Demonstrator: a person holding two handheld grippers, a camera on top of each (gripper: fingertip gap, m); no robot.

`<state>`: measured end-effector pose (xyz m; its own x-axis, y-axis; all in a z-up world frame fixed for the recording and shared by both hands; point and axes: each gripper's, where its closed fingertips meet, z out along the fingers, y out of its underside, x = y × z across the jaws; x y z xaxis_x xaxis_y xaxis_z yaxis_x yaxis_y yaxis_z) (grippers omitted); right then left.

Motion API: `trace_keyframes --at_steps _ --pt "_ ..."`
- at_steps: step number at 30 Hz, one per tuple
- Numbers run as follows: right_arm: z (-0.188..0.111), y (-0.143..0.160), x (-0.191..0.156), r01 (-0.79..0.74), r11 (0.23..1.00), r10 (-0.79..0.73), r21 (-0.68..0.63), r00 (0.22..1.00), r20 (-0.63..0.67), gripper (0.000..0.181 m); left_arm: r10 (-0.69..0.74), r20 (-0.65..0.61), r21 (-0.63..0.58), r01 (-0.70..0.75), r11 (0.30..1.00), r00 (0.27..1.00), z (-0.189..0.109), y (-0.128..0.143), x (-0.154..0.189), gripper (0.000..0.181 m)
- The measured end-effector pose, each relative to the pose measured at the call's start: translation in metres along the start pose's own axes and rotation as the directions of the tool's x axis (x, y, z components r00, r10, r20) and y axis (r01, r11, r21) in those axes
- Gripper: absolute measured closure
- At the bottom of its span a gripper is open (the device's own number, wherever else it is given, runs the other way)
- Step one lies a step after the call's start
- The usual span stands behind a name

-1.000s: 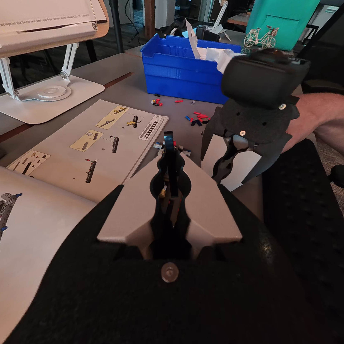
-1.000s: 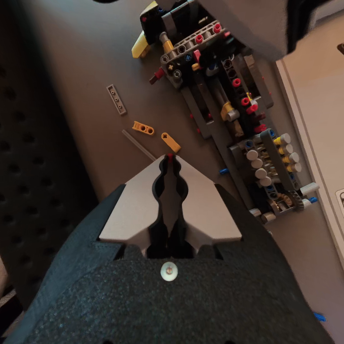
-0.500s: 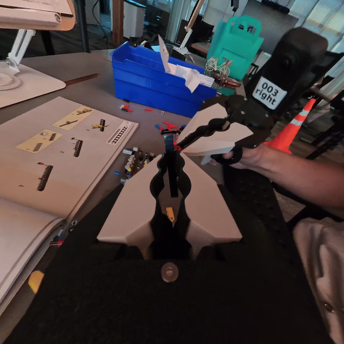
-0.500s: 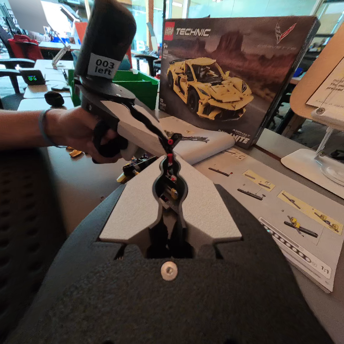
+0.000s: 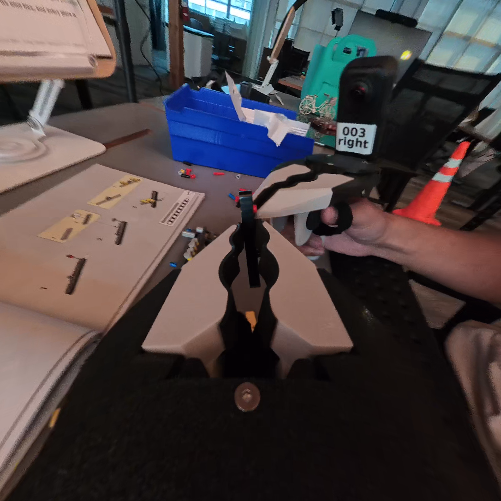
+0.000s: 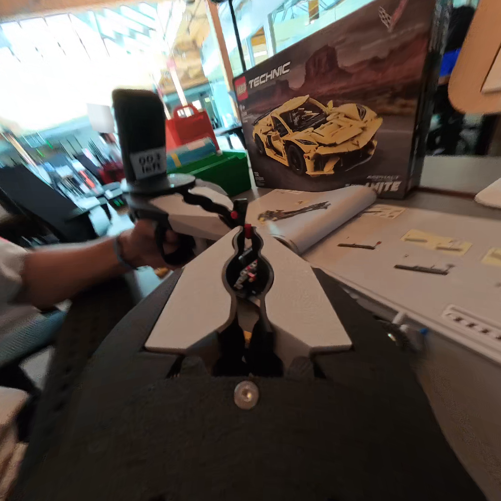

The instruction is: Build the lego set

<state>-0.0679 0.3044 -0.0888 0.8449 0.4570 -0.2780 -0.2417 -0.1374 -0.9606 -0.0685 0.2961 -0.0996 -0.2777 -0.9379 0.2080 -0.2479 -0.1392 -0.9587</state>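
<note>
My left gripper point(image 5: 249, 226) is shut on a black beam point(image 5: 250, 252) and holds it upright above the table. The beam has a red pin point(image 5: 237, 200) near its top. My right gripper point(image 6: 247, 230) is shut on a small red pin point(image 6: 247, 227). It comes in from the right in the left wrist view point(image 5: 256, 209), with its tips at the upper end of the beam point(image 6: 240, 207). The left gripper point(image 6: 234, 214) shows straight ahead in the right wrist view. The partly built model point(image 5: 198, 241) lies on the table below.
An open instruction booklet point(image 5: 95, 230) lies to the left, with a white stand point(image 5: 40, 141) behind it. A blue bin point(image 5: 230, 138) stands at the back with loose small pieces point(image 5: 187, 173) in front. The set's box point(image 6: 339, 122) and a green bin point(image 6: 217, 173) stand behind. My left and right fingertips are right by each other.
My right gripper rose from the table with the red pin and swung level to meet the beam. My left gripper lifted the beam. Now the pin sits at the beam's upper end.
</note>
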Motion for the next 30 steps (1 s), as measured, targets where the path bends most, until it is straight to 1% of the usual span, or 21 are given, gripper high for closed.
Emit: trace_keyframes --at_steps 2,4,6,8,10,11,13,16,19,25,27,28,30 --pt "0.001 -0.003 0.001 -0.186 0.981 0.184 0.046 0.982 0.05 0.178 0.095 0.08 0.027 -0.098 0.995 0.992 0.0 -0.005 -0.003 0.176" --pt "0.002 -0.006 0.003 -0.337 0.939 0.329 0.075 0.94 0.093 0.178 0.195 0.141 0.031 -0.201 0.979 0.971 0.0 -0.009 -0.003 0.176" --pt "0.003 -0.012 0.003 -0.468 0.875 0.449 0.126 0.881 0.151 0.178 0.289 0.215 0.031 -0.303 0.953 0.933 -0.001 -0.013 -0.005 0.175" --pt "0.004 -0.019 0.001 -0.594 0.79 0.554 0.156 0.799 0.235 0.178 0.37 0.295 0.017 -0.392 0.92 0.881 -0.003 -0.017 -0.008 0.176" --pt "0.007 -0.02 -0.001 -0.682 0.714 0.628 0.159 0.724 0.286 0.178 0.429 0.34 0.002 -0.457 0.889 0.837 -0.004 -0.019 -0.008 0.175" --pt "0.009 -0.02 -0.003 -0.706 0.69 0.645 0.162 0.7 0.306 0.178 0.446 0.362 0.001 -0.479 0.878 0.818 -0.005 -0.022 -0.009 0.175" --pt "0.011 -0.019 -0.003 -0.726 0.663 0.66 0.182 0.682 0.316 0.178 0.462 0.382 -0.003 -0.499 0.867 0.8 -0.006 -0.023 -0.009 0.176" --pt "0.012 -0.019 -0.003 -0.74 0.646 0.669 0.187 0.667 0.328 0.178 0.467 0.394 -0.011 -0.504 0.864 0.792 -0.007 -0.023 -0.011 0.175" --pt "0.011 -0.018 -0.003 -0.735 0.651 0.667 0.19 0.674 0.318 0.178 0.489 0.394 -0.026 -0.523 0.852 0.778 -0.007 -0.023 -0.011 0.175" --pt "0.009 -0.018 -0.003 -0.711 0.677 0.651 0.19 0.698 0.297 0.179 0.494 0.391 -0.026 -0.527 0.849 0.777 -0.008 -0.023 -0.011 0.175" --pt "0.007 -0.017 -0.001 -0.712 0.676 0.653 0.188 0.698 0.295 0.181 0.478 0.433 -0.02 -0.522 0.853 0.764 -0.014 -0.028 -0.019 0.175" --pt "0.006 -0.016 0.0 -0.712 0.676 0.655 0.19 0.699 0.288 0.181 0.465 0.425 -0.009 -0.51 0.86 0.777 -0.016 -0.03 -0.021 0.175" --pt "0.004 -0.015 0.003 -0.71 0.676 0.654 0.196 0.701 0.284 0.181 0.418 0.379 0.047 -0.468 0.882 0.826 -0.019 -0.034 -0.017 0.175"
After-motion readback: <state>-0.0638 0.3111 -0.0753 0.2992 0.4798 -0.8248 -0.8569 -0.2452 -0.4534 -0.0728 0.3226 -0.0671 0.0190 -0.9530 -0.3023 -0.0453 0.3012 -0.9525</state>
